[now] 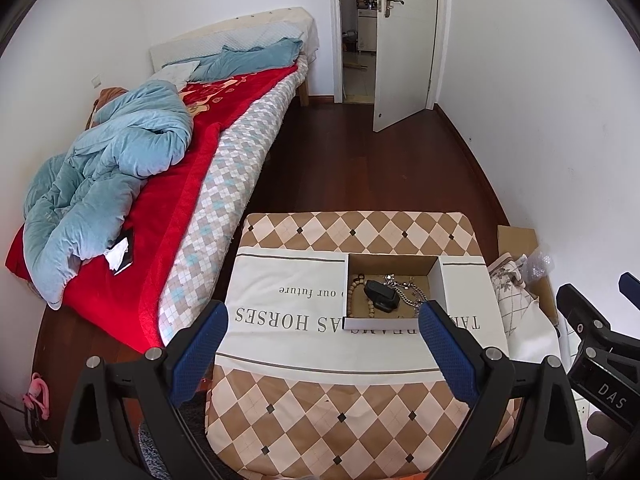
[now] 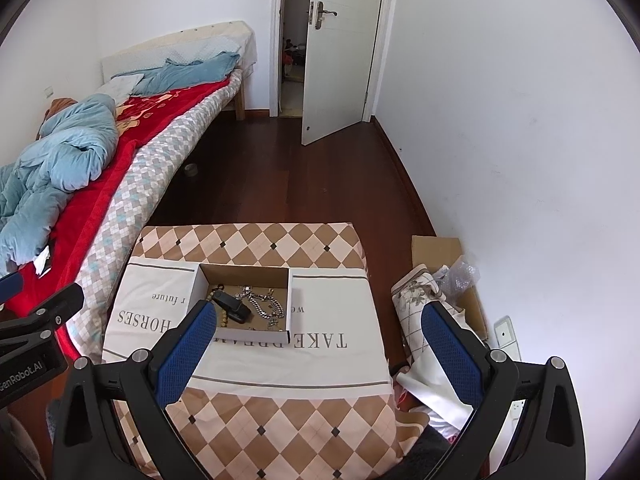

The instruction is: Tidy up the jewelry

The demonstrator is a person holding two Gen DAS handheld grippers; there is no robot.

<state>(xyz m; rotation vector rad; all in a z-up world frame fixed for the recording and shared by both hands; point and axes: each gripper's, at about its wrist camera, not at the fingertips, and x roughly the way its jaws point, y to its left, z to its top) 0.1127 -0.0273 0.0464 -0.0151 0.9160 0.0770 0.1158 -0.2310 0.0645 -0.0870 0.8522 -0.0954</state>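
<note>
A shallow cardboard box sits on a table covered with a checked cloth. Inside lie a wooden bead bracelet, a black band-like item and silver chains. My left gripper is open and empty, held above the table's near side in front of the box. My right gripper is open and empty, to the right of the box. The right gripper also shows at the left wrist view's right edge.
A bed with a red blanket and blue quilt stands to the left. Dark wooden floor leads to an open white door. Cardboard, cloth and plastic wrap lie right of the table by the wall.
</note>
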